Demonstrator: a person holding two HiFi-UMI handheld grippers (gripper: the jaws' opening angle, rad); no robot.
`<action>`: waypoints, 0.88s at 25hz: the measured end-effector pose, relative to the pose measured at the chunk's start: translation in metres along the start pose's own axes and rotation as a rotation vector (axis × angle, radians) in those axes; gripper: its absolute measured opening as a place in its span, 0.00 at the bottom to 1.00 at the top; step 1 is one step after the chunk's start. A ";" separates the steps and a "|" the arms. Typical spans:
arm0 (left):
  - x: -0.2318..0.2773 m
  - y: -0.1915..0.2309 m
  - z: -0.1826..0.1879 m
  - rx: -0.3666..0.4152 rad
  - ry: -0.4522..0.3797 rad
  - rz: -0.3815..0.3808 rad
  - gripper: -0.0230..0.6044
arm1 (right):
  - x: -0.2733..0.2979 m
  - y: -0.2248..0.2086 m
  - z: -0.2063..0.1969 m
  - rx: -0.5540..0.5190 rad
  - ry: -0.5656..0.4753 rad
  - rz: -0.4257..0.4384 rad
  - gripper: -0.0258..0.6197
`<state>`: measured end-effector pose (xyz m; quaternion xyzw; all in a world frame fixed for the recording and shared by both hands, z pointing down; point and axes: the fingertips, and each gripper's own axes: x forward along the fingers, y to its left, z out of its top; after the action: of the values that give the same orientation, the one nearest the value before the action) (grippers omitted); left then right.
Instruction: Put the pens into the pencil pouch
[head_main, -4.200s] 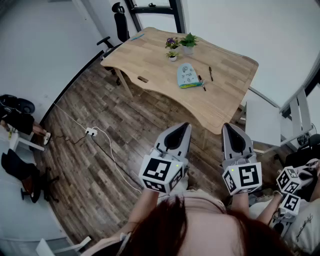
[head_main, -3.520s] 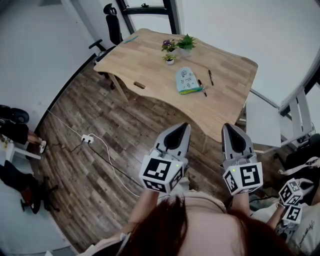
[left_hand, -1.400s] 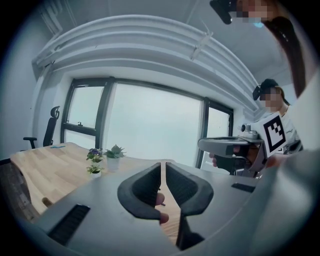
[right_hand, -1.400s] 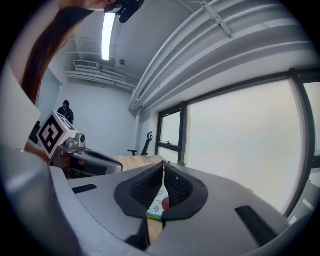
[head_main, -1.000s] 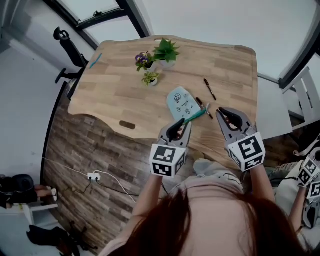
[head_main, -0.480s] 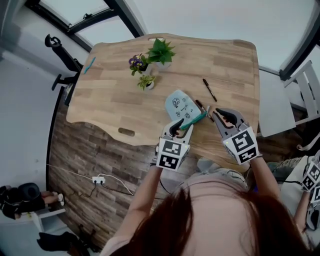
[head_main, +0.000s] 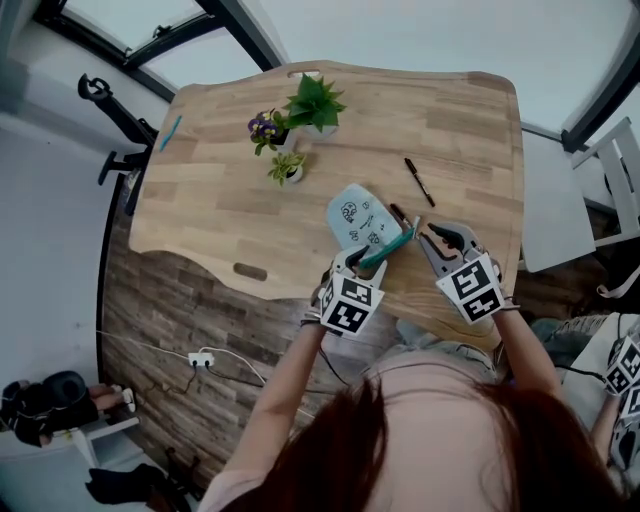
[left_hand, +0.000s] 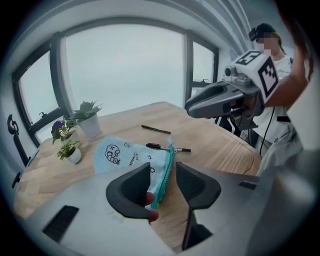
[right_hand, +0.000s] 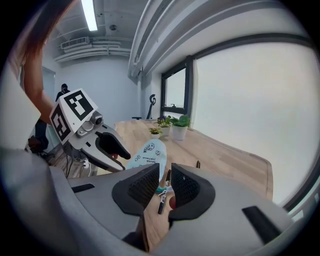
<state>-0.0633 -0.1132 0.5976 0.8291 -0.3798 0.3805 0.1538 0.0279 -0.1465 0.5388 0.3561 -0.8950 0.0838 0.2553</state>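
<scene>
A light blue pencil pouch (head_main: 360, 215) with doodles lies flat on the wooden table (head_main: 230, 200), its teal zipper edge (head_main: 386, 248) toward me. One black pen (head_main: 403, 217) lies beside that edge and a second black pen (head_main: 419, 182) farther back. My left gripper (head_main: 349, 260) is open at the pouch's near end. Its jaws have just been opening, and the zipper edge (left_hand: 165, 172) lies between them without being pressed. My right gripper (head_main: 438, 238) hovers just right of the near pen (right_hand: 162, 199), open by a narrow gap with nothing in it.
Three small potted plants (head_main: 316, 103) stand at the back left of the table. A teal item (head_main: 170, 132) lies at its far left edge. A white side table (head_main: 555, 215) and another person's marker cubes (head_main: 627, 365) are at the right. A power strip (head_main: 200, 358) lies on the floor.
I have come up to the table. Both grippers have dropped toward the pouch's near end. The left jaws stand wider than a second ago, now around the zipper edge.
</scene>
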 end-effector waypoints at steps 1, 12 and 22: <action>0.004 0.000 -0.004 0.007 0.019 -0.006 0.29 | 0.004 0.000 -0.005 0.002 0.010 0.001 0.11; 0.031 0.004 -0.032 0.035 0.132 -0.031 0.23 | 0.040 0.006 -0.068 0.041 0.155 0.016 0.13; 0.043 0.009 -0.035 0.012 0.144 -0.025 0.15 | 0.059 0.005 -0.111 0.055 0.286 -0.009 0.14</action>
<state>-0.0699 -0.1217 0.6528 0.8052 -0.3550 0.4393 0.1807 0.0324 -0.1410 0.6649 0.3513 -0.8453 0.1573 0.3706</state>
